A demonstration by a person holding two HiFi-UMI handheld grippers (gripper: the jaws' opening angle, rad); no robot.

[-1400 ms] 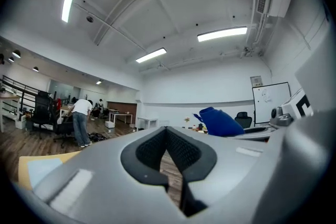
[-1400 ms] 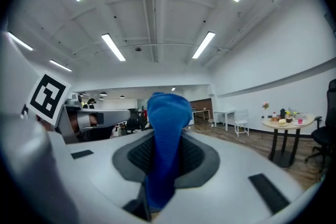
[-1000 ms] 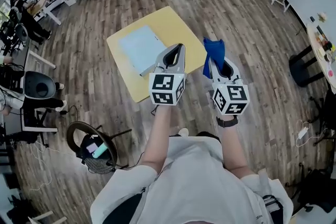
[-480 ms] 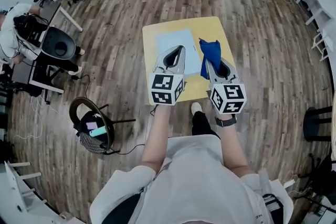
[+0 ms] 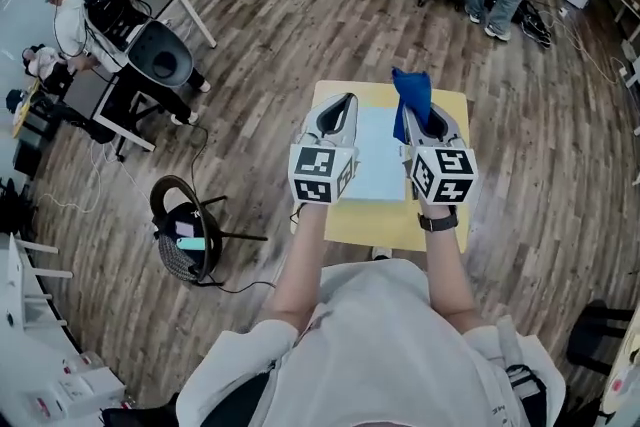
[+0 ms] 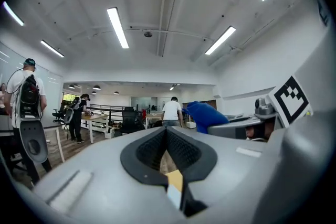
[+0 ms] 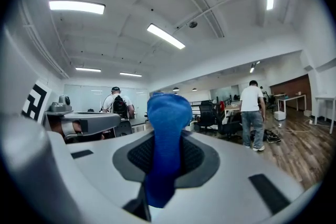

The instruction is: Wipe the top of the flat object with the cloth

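poking from right gripper (image 5: 420, 121) jaws: cloth (image 7: 168, 123)

No words, numbers or brand names can be read. The only signs are black-and-white square marker patterns on the white cube (image 5: 321, 175) of the left gripper (image 5: 346, 99) and the white cube (image 5: 445, 175) of the right gripper (image 5: 414, 113).

We see a bright blue woven cloth (image 7: 167, 134) between the right gripper's (image 5: 415, 112) fingers. Finger pads (image 7: 197, 157) are black and ribbed. Both shells are pale grey, left gripper (image 5: 345, 101) the same. Marker cubes (image 5: 322, 175) are white with black squares. Seen between the two finger pairs is a pale blue flat rectangular panel (image 5: 378, 165) on a yellow square tabletop (image 5: 440, 220). Beyond the fingertips is a grey-brown wood plank floor (image 5: 300, 25).
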